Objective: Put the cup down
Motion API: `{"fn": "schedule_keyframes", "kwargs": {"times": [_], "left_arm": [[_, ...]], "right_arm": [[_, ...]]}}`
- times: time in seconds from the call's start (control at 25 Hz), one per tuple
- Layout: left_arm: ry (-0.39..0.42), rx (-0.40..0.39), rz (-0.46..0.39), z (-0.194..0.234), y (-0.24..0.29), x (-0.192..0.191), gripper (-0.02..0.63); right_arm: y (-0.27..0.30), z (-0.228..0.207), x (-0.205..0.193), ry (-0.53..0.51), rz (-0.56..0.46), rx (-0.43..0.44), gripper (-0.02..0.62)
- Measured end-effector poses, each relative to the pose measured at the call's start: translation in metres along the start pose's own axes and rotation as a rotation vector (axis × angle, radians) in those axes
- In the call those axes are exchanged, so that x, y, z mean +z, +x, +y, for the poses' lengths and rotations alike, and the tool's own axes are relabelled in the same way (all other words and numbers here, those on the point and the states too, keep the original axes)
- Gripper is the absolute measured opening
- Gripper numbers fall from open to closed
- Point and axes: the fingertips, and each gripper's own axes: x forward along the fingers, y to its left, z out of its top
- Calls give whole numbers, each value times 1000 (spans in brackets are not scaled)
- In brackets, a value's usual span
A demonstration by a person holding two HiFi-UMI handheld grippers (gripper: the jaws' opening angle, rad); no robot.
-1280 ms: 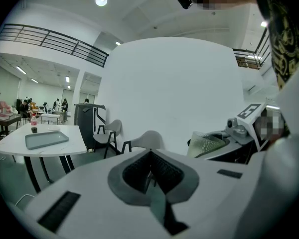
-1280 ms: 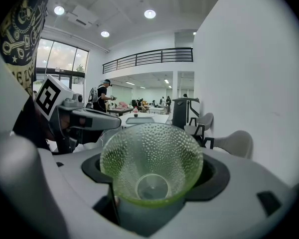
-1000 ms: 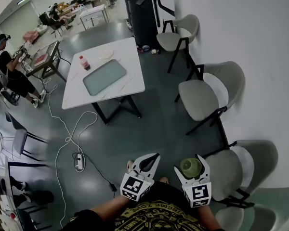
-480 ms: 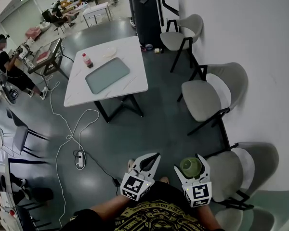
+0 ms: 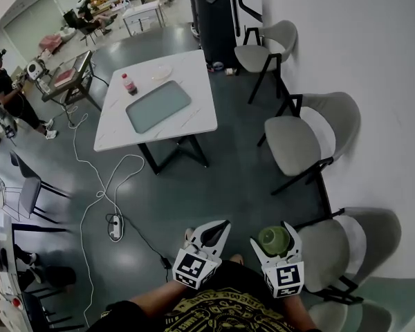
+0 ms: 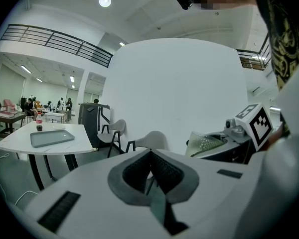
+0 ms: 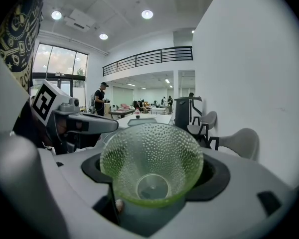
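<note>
Right gripper [image 5: 271,235] clamps the green cup [image 7: 152,168]; left gripper [image 5: 218,228] closed, empty. Table [image 5: 194,122] with tray [image 5: 159,106] and bottle [image 5: 129,84] well ahead; chairs [image 5: 294,144] alongside, right.

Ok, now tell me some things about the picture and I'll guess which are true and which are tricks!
1. The right tongs hold a green cup. True.
2. The left tongs hold a spoon. False: they are shut with nothing in them.
3. The cup stands on the white table. False: it is in the right tongs, away from the table.
4. A bottle stands on the table next to a tray. True.
</note>
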Motion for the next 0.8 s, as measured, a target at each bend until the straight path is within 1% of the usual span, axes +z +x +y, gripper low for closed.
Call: {"fn": "schedule_keyframes", "kwargs": {"times": [0.36,0.8], "left_arm": [[-13,26,2,18,-3,-1,-5],[-15,57,11,57,-9,9,-5]], "right_arm": [[14,6,0,7,16,11,397],[51,19,19,17,10,34,397]]}}
